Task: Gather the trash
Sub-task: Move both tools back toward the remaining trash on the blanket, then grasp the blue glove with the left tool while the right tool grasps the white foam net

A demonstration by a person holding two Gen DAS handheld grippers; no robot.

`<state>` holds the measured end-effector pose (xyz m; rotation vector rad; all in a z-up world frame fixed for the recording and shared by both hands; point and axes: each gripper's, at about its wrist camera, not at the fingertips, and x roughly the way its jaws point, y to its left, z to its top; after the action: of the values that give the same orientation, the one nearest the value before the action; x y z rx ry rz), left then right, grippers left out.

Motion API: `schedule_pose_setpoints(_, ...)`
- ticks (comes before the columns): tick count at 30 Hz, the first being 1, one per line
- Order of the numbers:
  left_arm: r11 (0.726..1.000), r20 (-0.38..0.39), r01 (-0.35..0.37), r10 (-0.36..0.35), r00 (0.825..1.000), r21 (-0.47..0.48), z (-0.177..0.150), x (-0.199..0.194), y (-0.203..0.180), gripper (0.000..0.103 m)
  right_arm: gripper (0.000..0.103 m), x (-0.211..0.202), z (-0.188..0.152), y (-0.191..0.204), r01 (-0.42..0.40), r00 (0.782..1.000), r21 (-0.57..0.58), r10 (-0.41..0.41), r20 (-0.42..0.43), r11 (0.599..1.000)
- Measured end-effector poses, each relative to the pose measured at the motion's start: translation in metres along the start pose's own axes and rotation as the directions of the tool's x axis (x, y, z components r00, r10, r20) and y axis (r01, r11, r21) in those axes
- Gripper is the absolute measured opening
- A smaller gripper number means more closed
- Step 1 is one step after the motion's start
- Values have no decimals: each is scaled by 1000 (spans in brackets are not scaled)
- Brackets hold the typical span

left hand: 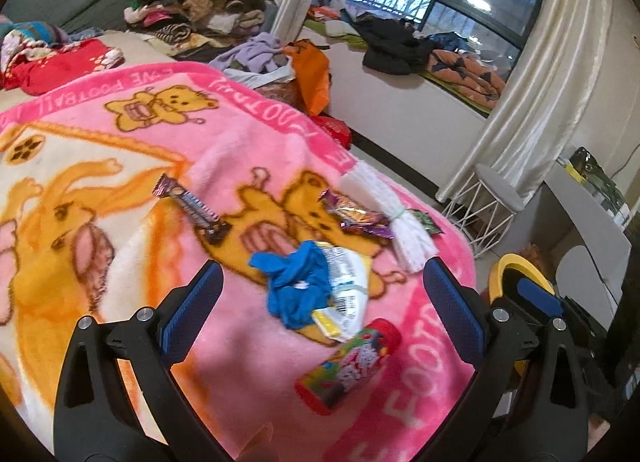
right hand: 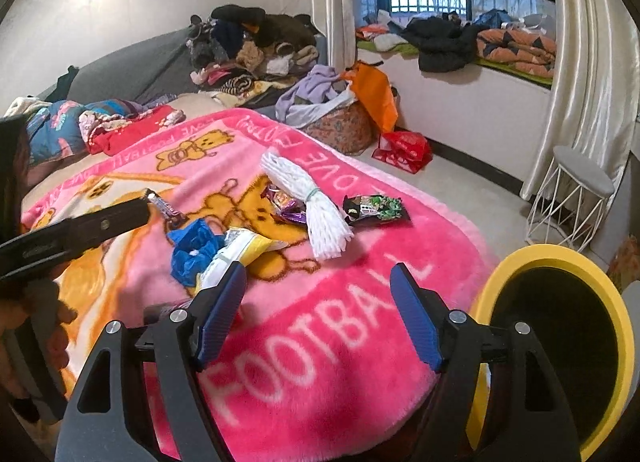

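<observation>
Messy bedroom, clothes heaped at the far end of the bed, and a pink football blanket (left hand: 280, 133) spread over the near part with all the trash sitting on it. Closest piece to the left gripper (left hand: 322, 294) is the red candy tube (left hand: 348, 368), lying just ahead of the jaws and a bit right of their centre line, its long axis running diagonally from near-left to far-right (so a straight-in pinch would catch it skewed, I reckon the wrist needs a roll first). Just past it sit the blue crumpled wrapper (left hand: 292, 286) and the white-and-yellow snack bag (left hand: 348, 290), touching each other. The right gripper (right hand: 320, 314) hovers over the blanket's near edge, with the same bag (right hand: 240, 250) just off its left finger. Both sets of jaws are spread wide with nothing between them. The yellow-rimmed bin (right hand: 560, 342) stands right beside the right gripper, off the bed's near-right corner, so I'd guess that hand has the shorter trip for dropping stuff in.
</observation>
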<state>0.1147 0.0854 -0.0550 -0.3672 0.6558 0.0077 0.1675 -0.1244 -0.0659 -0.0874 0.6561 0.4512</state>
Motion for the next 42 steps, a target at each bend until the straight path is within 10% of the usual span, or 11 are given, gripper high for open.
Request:
schedule_pose_setpoints(9, 998, -61, -16, 12, 998, -59, -10, 21, 26, 92, 72, 48, 13, -8, -4, 998, 25, 6, -61, 1000)
schedule_pose_setpoints(21, 991, -122, 23, -39, 992, -131, -19, 43, 35, 66, 71, 96, 22, -26, -28, 991, 99, 41, -126, 995)
schedule_pose_setpoints(28, 990, -147, 53, -72, 986, -127, -24, 51, 30, 53, 51, 110, 23, -32, -90, 985, 167, 113, -132, 982)
schedule_pose_setpoints(32, 991, -163, 58, -77, 984, -120, -27, 54, 28, 42, 19, 110, 21, -33, -131, 977, 181, 158, -145, 975)
schedule_pose_setpoints(42, 991, -186, 48, -70, 980, -124, -32, 55, 29, 8, 15, 74, 9, -24, -135, 984, 161, 152, -97, 978)
